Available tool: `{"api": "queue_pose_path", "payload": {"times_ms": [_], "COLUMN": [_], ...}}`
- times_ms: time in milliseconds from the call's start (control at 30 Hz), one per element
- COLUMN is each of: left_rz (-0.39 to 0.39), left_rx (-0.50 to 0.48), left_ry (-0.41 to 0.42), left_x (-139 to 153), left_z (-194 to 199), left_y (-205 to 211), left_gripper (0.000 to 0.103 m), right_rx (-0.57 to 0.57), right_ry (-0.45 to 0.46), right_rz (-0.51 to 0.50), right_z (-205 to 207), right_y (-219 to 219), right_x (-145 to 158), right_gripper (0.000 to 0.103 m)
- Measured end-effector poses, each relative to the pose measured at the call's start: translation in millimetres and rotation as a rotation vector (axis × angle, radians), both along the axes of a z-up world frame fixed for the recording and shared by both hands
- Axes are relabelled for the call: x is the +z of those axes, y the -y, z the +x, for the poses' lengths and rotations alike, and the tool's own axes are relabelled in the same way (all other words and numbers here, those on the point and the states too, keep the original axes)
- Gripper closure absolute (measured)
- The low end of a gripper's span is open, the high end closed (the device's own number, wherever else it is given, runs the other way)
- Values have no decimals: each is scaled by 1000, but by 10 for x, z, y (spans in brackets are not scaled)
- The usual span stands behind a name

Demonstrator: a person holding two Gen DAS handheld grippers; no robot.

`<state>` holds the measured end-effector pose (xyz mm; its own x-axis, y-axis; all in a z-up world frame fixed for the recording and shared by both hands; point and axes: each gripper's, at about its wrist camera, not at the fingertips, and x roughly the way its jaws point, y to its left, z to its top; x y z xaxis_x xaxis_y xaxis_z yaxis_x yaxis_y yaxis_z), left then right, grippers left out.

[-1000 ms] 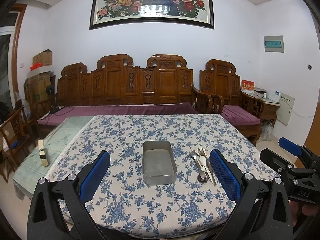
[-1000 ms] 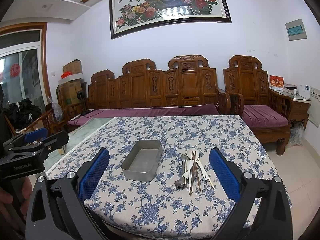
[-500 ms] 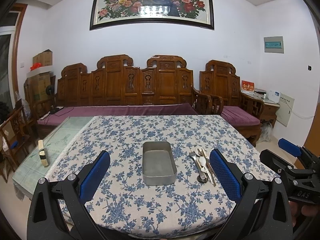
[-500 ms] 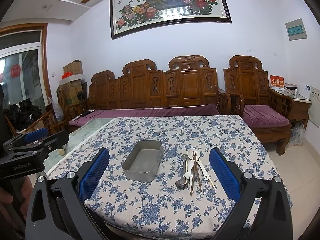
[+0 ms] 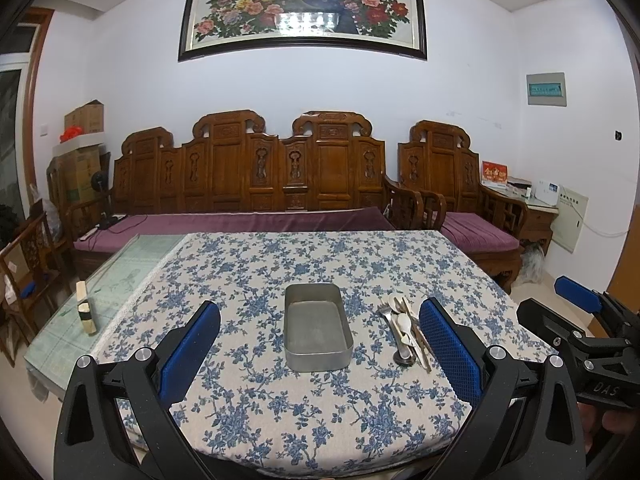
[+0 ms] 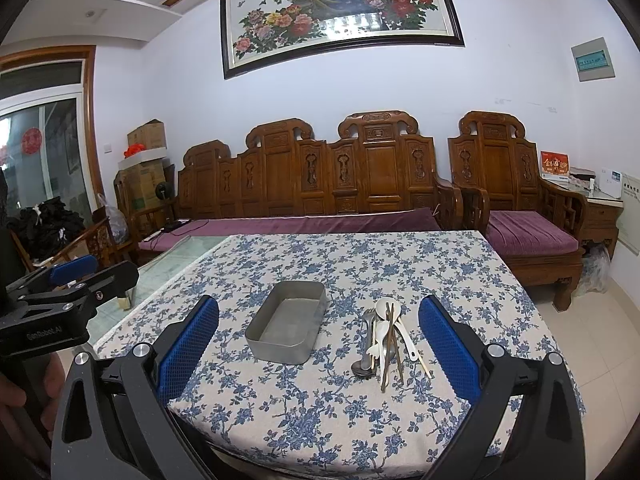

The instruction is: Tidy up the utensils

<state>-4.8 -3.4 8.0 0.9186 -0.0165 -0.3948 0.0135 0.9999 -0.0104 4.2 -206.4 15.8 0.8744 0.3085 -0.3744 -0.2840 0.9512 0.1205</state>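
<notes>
Both grippers held back at the near table edge, above the cloth and touching nothing. Left gripper: blue pads spread wide, nothing between them. Right gripper: likewise spread wide and empty. Each is aimed down the table at the work, which reads as a ready stance ahead of a first pick; no utensil is in a grip yet. On the floral tablecloth, next out, a metal tray sits roughly mid-table, long axis running away from the near edge; its inside shows bare metal, nothing in it. Just beside the tray, on its right, a loose pile of utensils: white spoons, a metal fork and spoon, and thin brownish sticks, probably chopsticks, overlapping one another. The tray is likely the destination, hence set so close. Farther off, a carved wooden bench against the wall.
</notes>
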Motion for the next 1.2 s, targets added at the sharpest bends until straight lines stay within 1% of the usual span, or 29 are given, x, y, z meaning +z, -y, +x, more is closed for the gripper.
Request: {"api": "queue_pose_path", "payload": {"times_ms": [467,867,1067,1200], "left_rz": [-1,1,-1,-5], "left_rx": [-7,-11,-14,-20], "left_ry": [6,10,-8,-29], "left_x": [57,41,-1,-58], "left_z": [-13,-44,-20,27], "left_y": [-11,-1,-2,-21], "left_gripper": [6,6,6,6], "right_rx": [0,-1,0,1], "right_ry": [0,1,-5,-19], "right_rz": [-1,0,0,-3], "right_z": [-10,-12,-11,23], "right_y": [-10,-14,10,26], "right_x": [19,11,54,17], "right_gripper": [2,2,2,2]}}
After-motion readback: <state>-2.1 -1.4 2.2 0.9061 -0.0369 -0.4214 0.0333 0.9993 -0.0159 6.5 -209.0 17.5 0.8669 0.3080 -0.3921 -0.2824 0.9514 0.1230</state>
